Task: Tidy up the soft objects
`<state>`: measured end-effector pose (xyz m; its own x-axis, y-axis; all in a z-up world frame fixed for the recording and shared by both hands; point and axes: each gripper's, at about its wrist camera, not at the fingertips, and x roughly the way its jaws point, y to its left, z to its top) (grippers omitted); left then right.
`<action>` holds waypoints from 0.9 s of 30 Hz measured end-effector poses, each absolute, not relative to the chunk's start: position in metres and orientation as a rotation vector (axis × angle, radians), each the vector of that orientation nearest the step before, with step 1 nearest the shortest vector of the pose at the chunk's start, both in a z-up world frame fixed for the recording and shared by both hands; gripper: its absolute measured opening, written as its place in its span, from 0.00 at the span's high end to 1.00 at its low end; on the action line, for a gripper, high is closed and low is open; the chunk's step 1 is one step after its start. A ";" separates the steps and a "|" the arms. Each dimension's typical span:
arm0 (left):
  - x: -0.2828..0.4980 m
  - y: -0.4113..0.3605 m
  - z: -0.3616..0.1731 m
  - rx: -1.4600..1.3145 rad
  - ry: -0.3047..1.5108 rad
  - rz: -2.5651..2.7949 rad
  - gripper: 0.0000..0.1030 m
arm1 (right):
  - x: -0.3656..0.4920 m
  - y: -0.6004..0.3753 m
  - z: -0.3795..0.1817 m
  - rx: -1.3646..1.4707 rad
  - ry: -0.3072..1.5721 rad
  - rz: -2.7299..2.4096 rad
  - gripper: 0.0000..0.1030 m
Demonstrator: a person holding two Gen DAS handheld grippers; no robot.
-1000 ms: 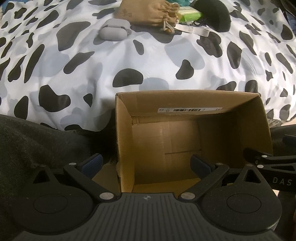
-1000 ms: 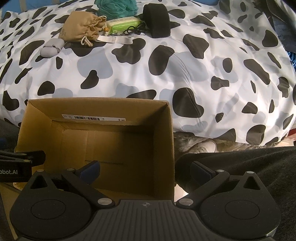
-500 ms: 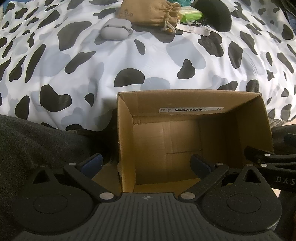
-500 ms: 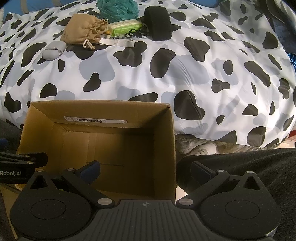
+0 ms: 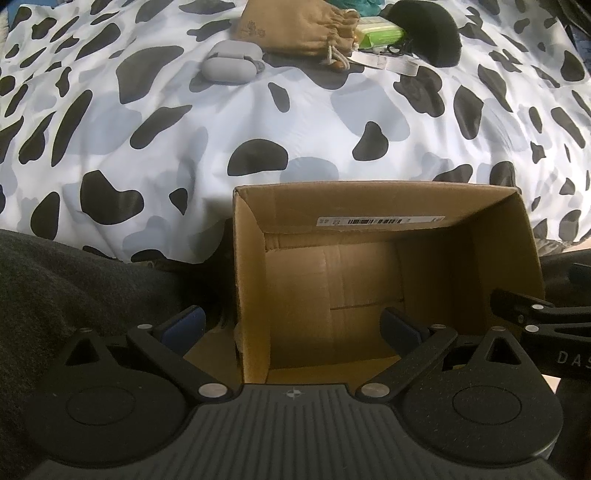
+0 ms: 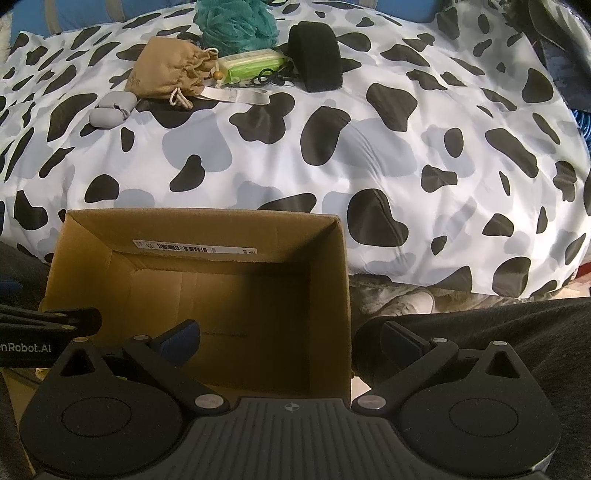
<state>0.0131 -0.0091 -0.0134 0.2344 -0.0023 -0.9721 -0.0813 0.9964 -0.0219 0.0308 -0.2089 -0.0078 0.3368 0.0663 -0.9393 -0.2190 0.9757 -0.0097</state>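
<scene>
An empty open cardboard box [image 5: 373, 221] [image 6: 199, 229] stands against the near edge of a cow-print bed. At the bed's far side lie a tan drawstring pouch [image 6: 168, 70] [image 5: 295, 27], a grey soft case [image 6: 110, 110] [image 5: 231, 64], a green wipes pack [image 6: 255, 62] [image 5: 382, 35], a teal mesh puff [image 6: 236, 22], a black rolled cloth [image 6: 316, 55] [image 5: 428, 31] and a white strap [image 6: 236, 96]. My left gripper [image 5: 291, 326] is open and empty, straddling the box's left wall. My right gripper [image 6: 291, 338] is open and empty, straddling the box's right wall.
The cow-print duvet [image 6: 369, 147] covers the whole bed. Dark grey fabric lies at the lower left in the left wrist view [image 5: 74, 288] and at the lower right in the right wrist view [image 6: 498, 332]. A light shoe [image 6: 410, 302] sits beside the box.
Both views have shifted slightly, so the box and the bed's items sit a little lower in frame. Both grippers stay open and empty.
</scene>
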 end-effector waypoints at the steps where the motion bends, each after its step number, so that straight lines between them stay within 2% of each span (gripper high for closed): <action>1: 0.013 -0.008 -0.013 -0.077 1.330 0.054 0.00 | 0.031 -0.209 -0.008 -0.142 1.213 0.187 0.00; 27: 0.028 0.010 0.014 -0.188 1.216 0.063 0.00 | 0.054 -0.226 0.022 0.004 1.094 0.231 0.00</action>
